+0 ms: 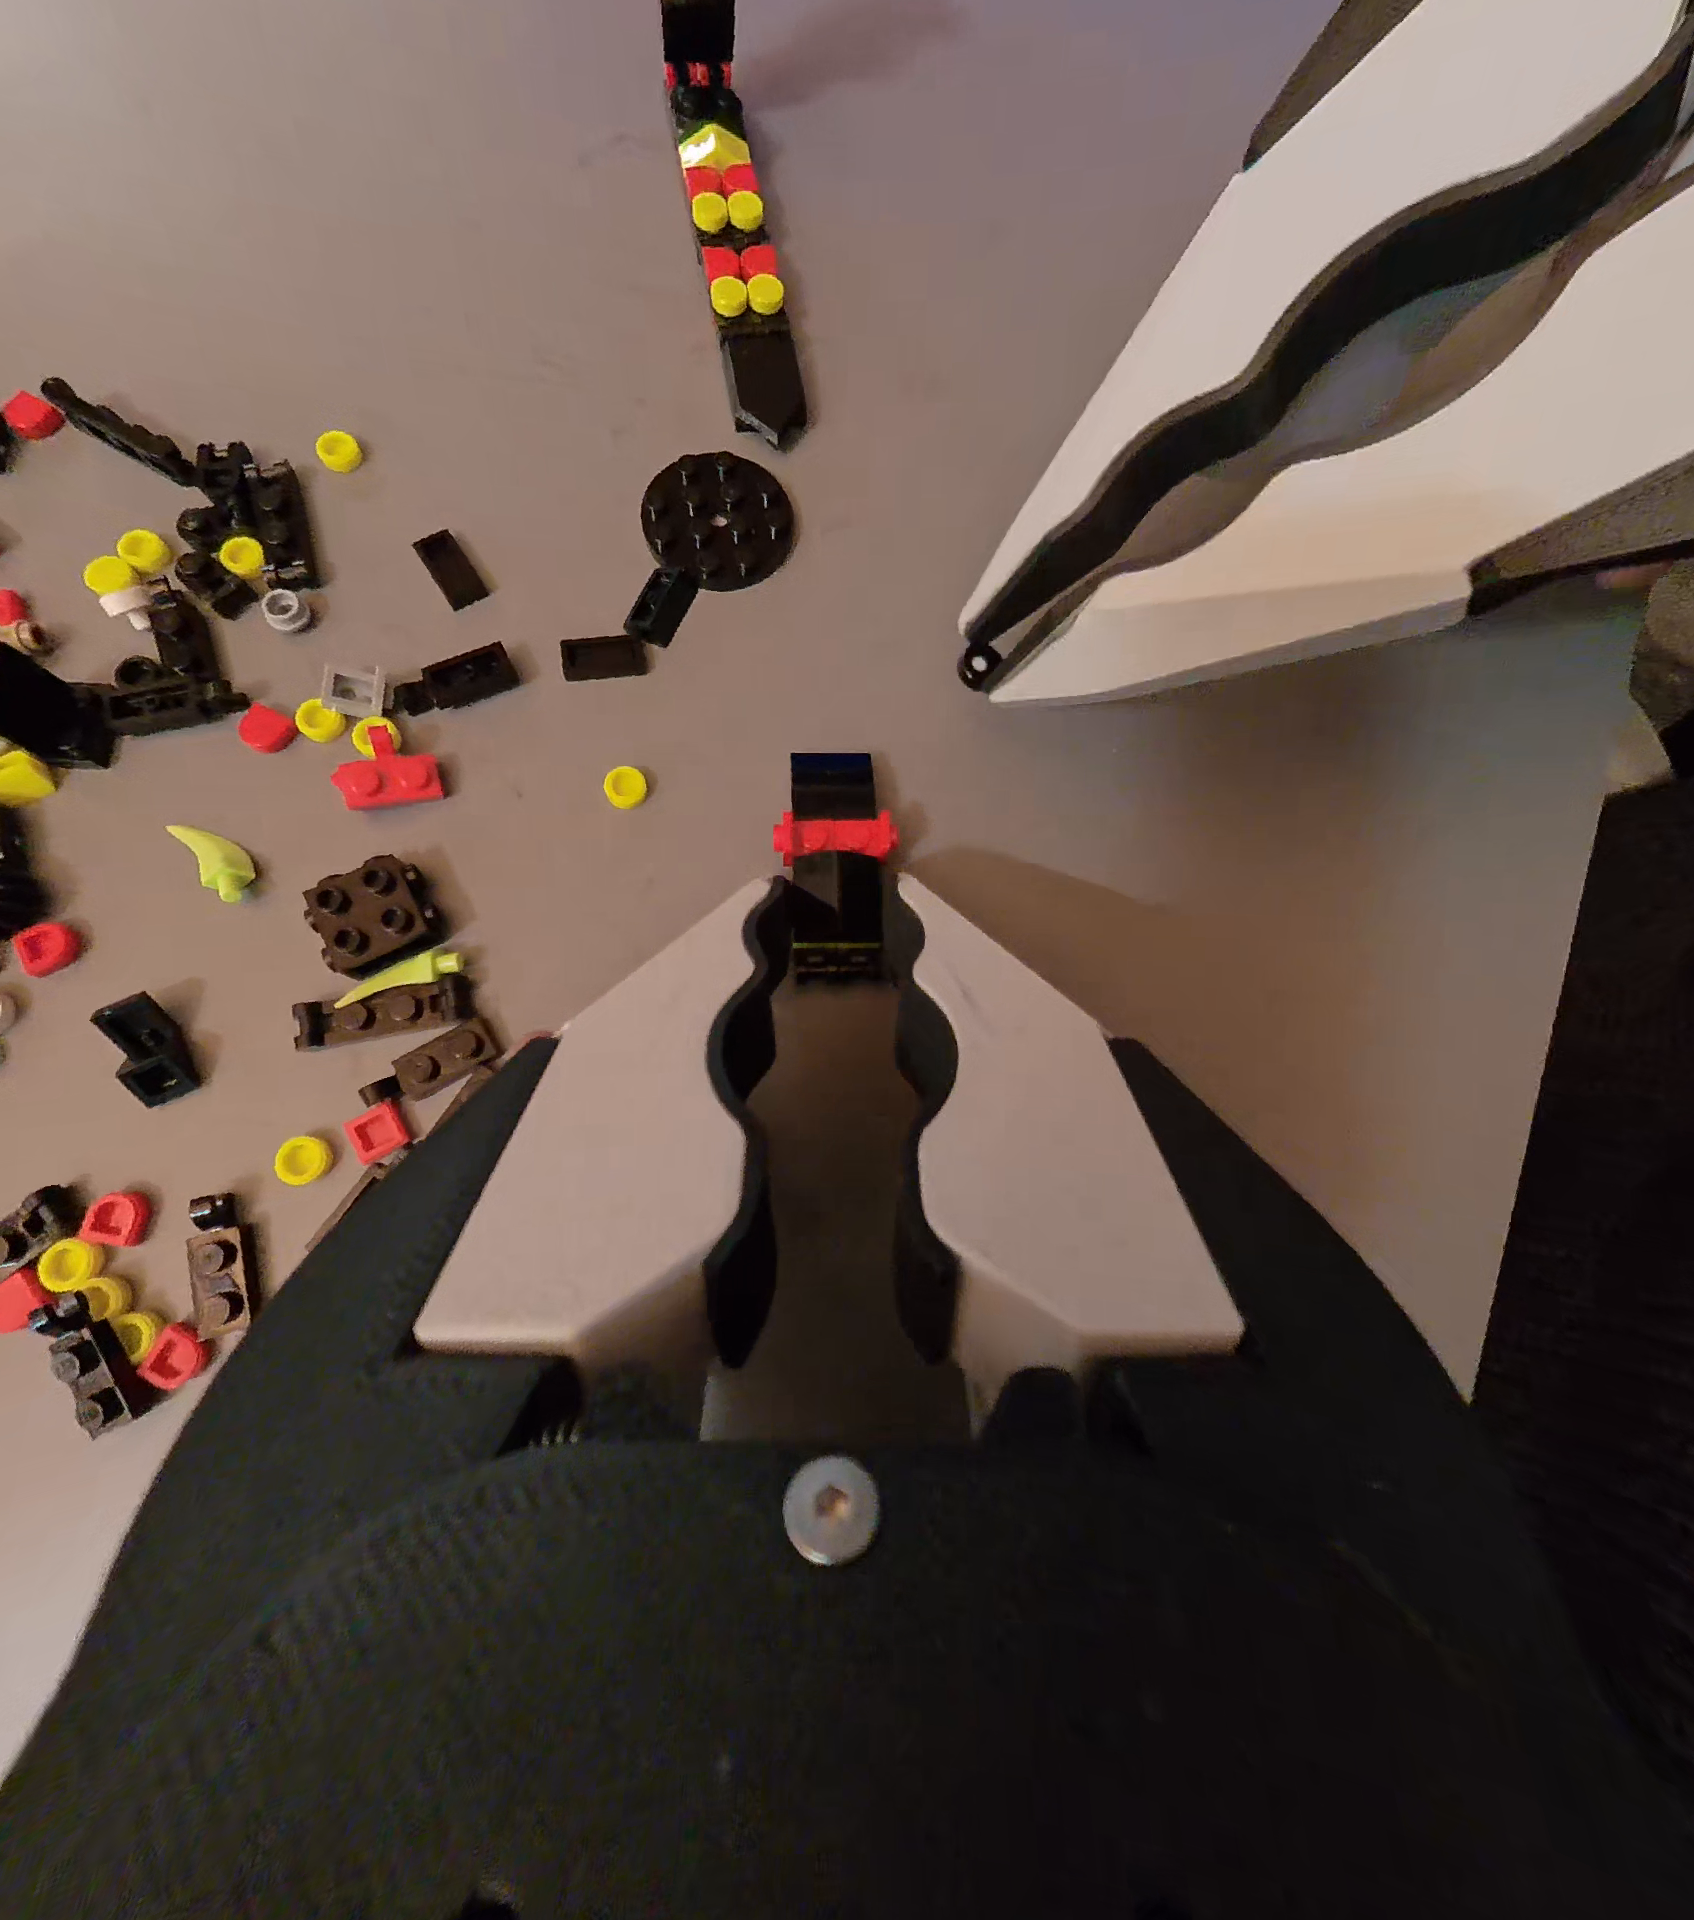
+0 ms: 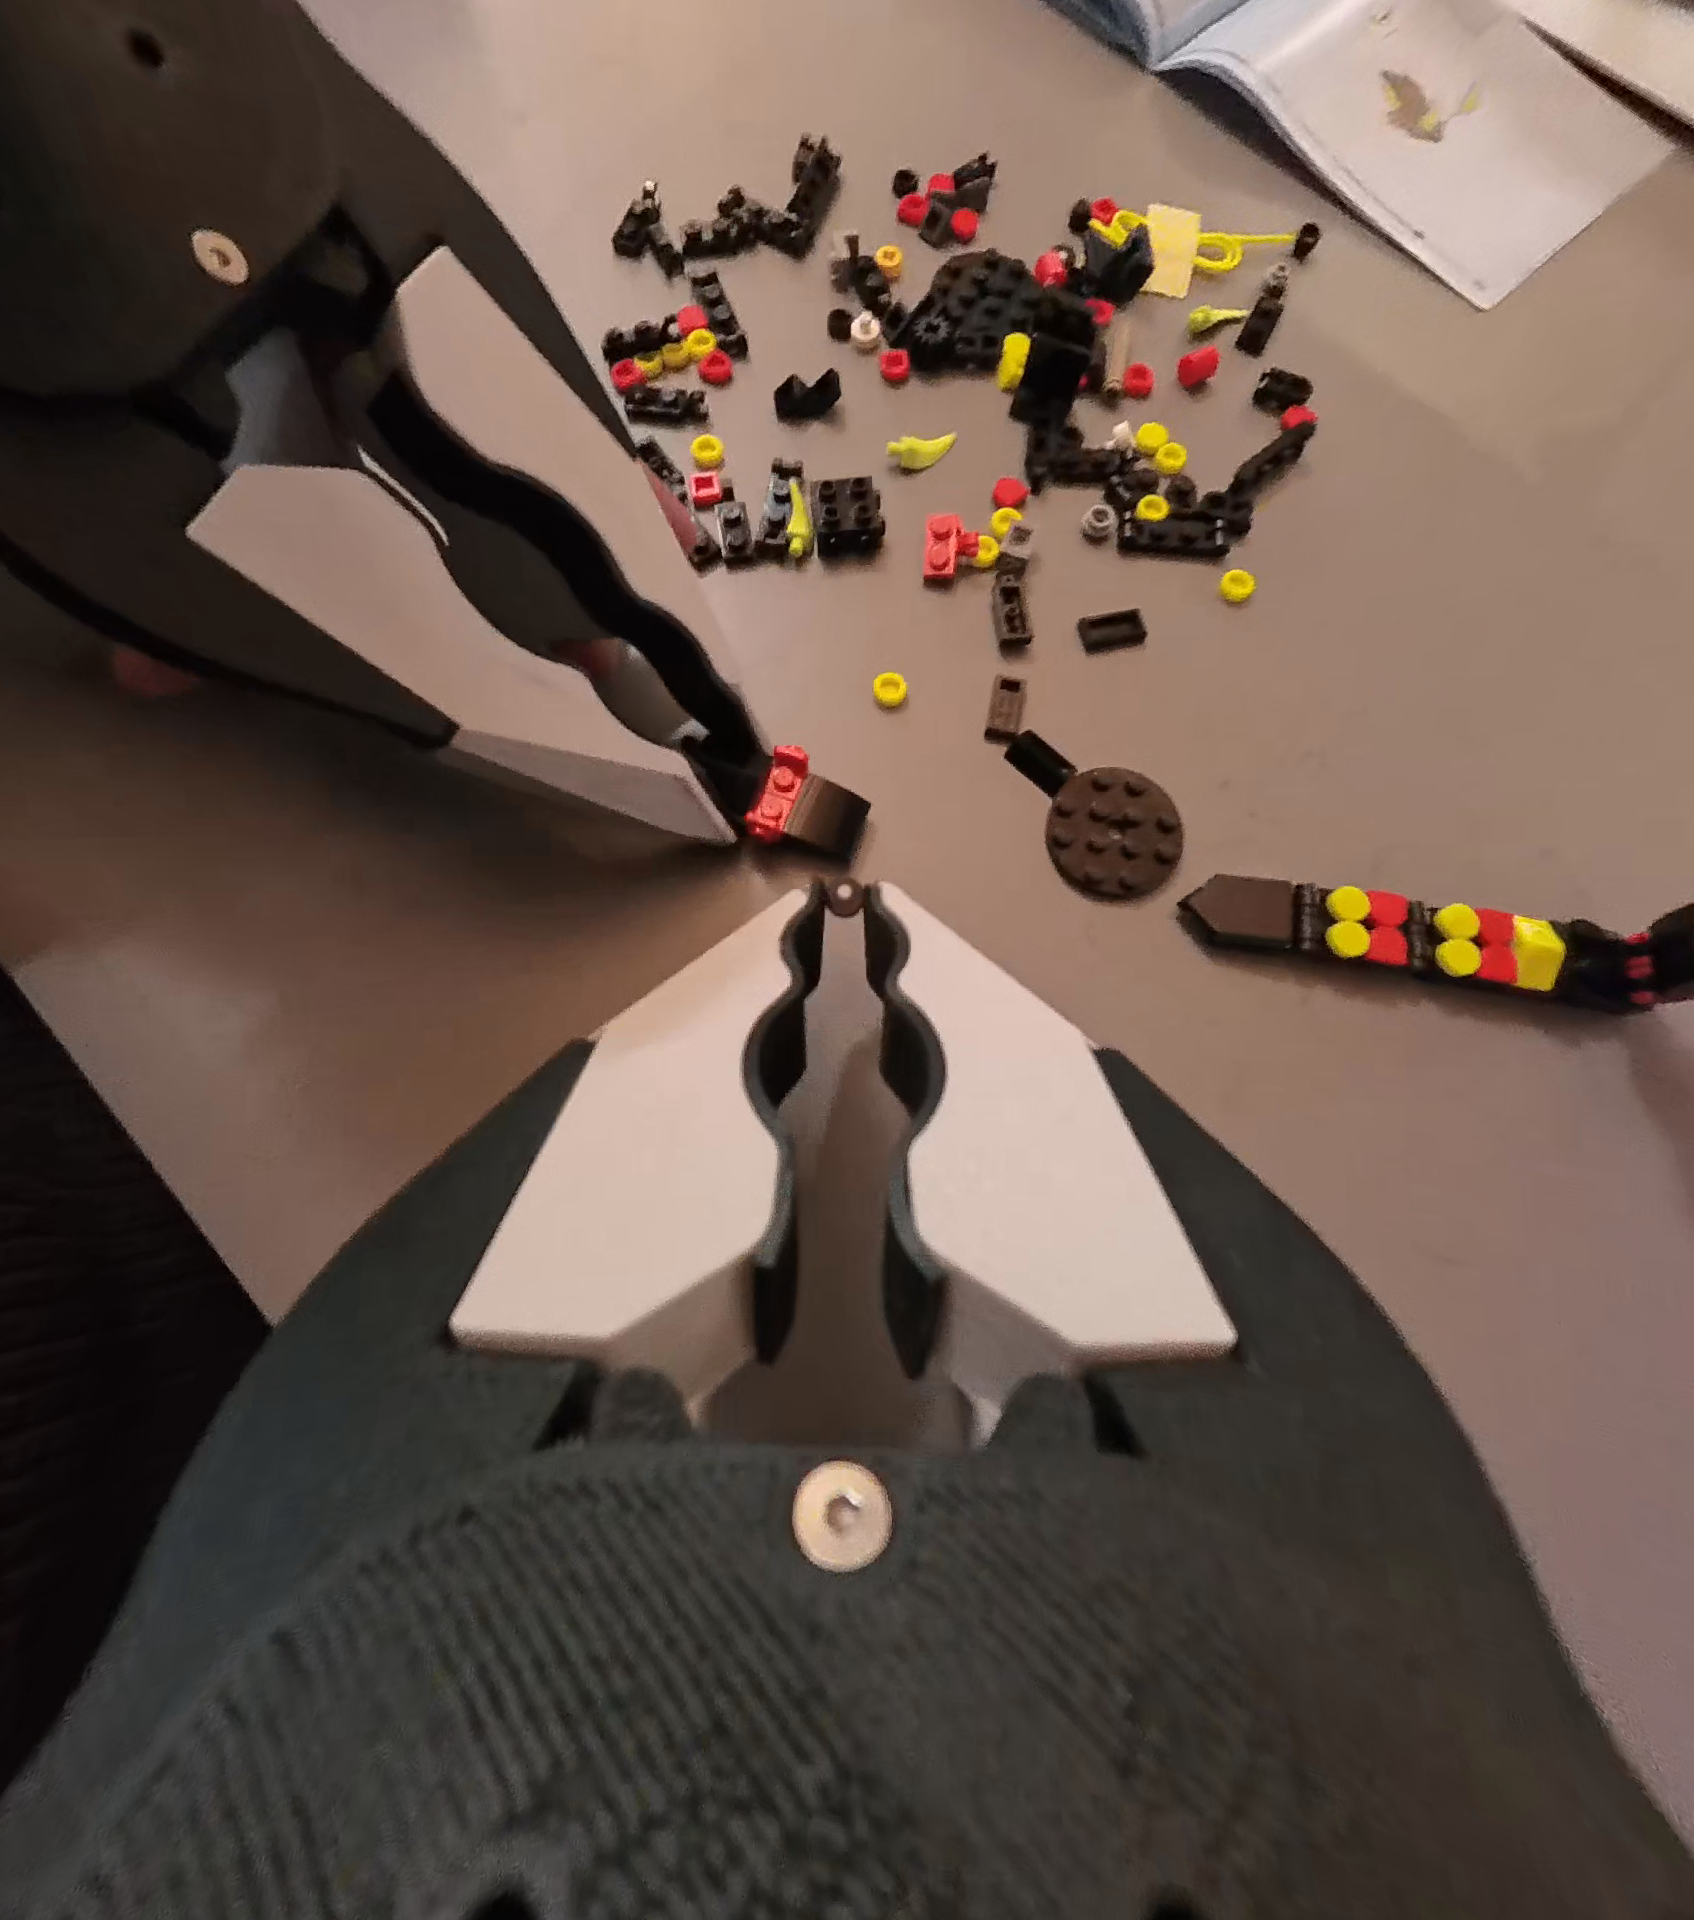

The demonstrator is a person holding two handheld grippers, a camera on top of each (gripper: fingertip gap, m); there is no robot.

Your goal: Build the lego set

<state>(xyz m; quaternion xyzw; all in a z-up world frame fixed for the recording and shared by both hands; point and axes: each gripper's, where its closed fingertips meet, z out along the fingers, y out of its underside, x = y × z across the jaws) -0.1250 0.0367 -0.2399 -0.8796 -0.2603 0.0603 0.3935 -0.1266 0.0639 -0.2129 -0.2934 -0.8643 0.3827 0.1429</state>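
My left gripper (image 1: 832, 883) is shut on a small black and red lego assembly (image 1: 830, 831), holding it just above the grey table; the assembly also shows in the right wrist view (image 2: 807, 805). My right gripper (image 2: 843, 896) is shut on a tiny black round piece (image 2: 843, 900), a little in front of that assembly. In the left wrist view the right gripper (image 1: 980, 661) comes in from the upper right. A long built strip of black, red and yellow bricks (image 1: 744, 260) lies on the table beyond, also in the right wrist view (image 2: 1425, 940).
A black round studded plate (image 1: 716, 520) lies between the grippers and the strip. A scatter of loose black, red and yellow pieces (image 1: 199, 831) covers the table's left side. An open instruction booklet (image 2: 1394, 114) lies at the far edge. From the right gripper's tips to the black round studded plate (image 1: 716, 520) is close to 7 cm. It is also in sight in the right wrist view (image 2: 1108, 829).
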